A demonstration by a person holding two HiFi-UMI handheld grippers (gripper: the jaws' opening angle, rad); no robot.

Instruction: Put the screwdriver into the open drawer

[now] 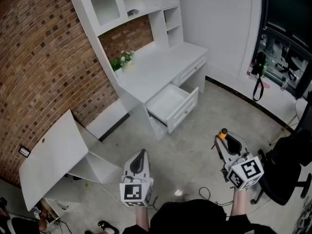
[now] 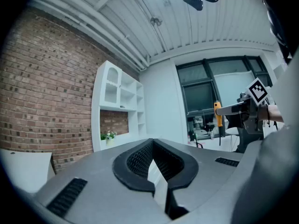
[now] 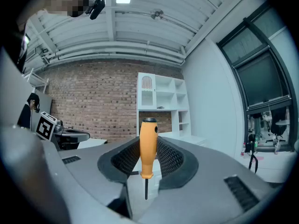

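Observation:
The screwdriver [image 1: 223, 134] has an orange handle and a thin dark shaft. It stands upright between the jaws of my right gripper [image 1: 225, 138], which is shut on its handle [image 3: 148, 146]; the shaft points down. My left gripper [image 1: 142, 152] hangs level over the floor at lower centre, jaws shut [image 2: 152, 143] with nothing between them. The open drawer [image 1: 186, 112] sticks out of the white desk [image 1: 156, 65], ahead of both grippers, its white inside bare. From the left gripper view the screwdriver [image 2: 217, 113] shows at the right.
A white hutch with shelves [image 3: 161, 106] tops the desk against the brick wall. A small plant [image 1: 122, 60] stands on the desk's left end. A tipped white cabinet panel [image 1: 48, 155] lies at left. A black office chair [image 1: 287, 169] is at right, a cable [image 1: 204, 194] on the concrete floor.

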